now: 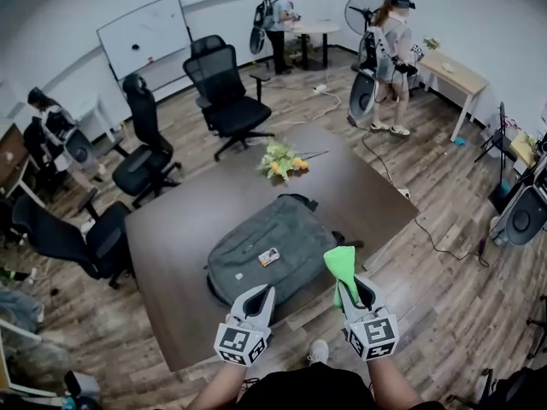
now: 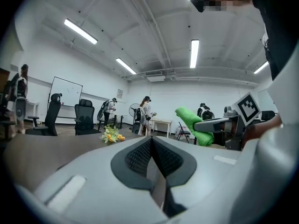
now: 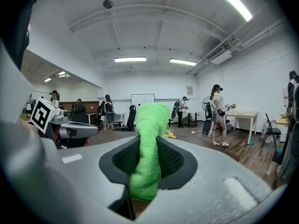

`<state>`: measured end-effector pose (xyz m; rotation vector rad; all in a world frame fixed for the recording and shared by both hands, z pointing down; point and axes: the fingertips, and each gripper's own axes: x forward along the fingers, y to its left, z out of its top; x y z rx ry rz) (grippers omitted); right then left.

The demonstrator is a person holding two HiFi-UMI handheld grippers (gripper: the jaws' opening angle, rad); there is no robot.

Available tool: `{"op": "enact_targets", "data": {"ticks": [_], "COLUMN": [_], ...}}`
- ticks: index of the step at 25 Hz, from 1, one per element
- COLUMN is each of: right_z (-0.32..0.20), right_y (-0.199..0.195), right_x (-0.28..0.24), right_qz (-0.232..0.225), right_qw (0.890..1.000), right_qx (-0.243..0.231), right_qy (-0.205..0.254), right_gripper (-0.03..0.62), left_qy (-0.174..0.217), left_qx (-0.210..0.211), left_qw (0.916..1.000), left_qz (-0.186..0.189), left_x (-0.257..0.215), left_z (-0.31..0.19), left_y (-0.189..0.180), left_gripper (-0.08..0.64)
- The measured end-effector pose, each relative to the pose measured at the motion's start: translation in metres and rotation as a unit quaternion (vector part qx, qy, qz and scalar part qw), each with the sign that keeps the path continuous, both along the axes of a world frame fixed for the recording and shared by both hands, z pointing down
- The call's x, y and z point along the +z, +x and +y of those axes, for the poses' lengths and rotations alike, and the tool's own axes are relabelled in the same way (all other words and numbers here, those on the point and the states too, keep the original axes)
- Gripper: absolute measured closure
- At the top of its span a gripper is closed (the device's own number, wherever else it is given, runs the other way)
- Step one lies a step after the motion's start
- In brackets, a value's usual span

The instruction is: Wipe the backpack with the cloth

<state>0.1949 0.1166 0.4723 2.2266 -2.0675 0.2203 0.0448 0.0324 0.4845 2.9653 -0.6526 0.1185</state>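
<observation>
Right claw (image 1: pixel 351 287) pinching green cloth (image 1: pixel 340 263), left claw (image 1: pixel 260 295) closed (jaws together), backpack (image 1: pixel 273 246) on table (image 1: pixel 184 220)

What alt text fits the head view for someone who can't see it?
A grey backpack lies flat on a brown table. Near it, the right gripper holds a green cloth; the left gripper is shut and empty.

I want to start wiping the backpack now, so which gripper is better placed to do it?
Right. The right gripper is shut on the green cloth and is close to the near edge of the backpack. The left gripper is shut with nothing between its jaws.
</observation>
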Motion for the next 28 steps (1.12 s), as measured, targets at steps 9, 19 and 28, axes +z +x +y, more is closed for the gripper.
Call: {"op": "enact_targets", "data": {"ticks": [9,19,28], "right_z": [-0.062,-0.113,-0.172], "right_y": [0.019,-0.003,-0.05], "right_x": [0.006,0.003,0.009], "right_qz": [0.001,0.001,0.001], "right_qw": [0.996,0.99,0.985], "right_qx": [-0.084,-0.142,-0.171], "right_qy": [-0.003,-0.003,-0.012], "right_gripper": [0.497,0.497,0.497], "left_qy": [-0.005,-0.013,-0.017], "left_qx": [-0.075,-0.166,-0.194], "left_qw": [0.9972,0.986,0.9809], "left_qz": [0.002,-0.01,-0.007], "left_x": [0.008,0.012,0.011], "left_z": [-0.032,-0.056,-0.085], "left_y": [0.002,-0.04,-0.078], "left_gripper": [0.54,0.541,0.54]}}
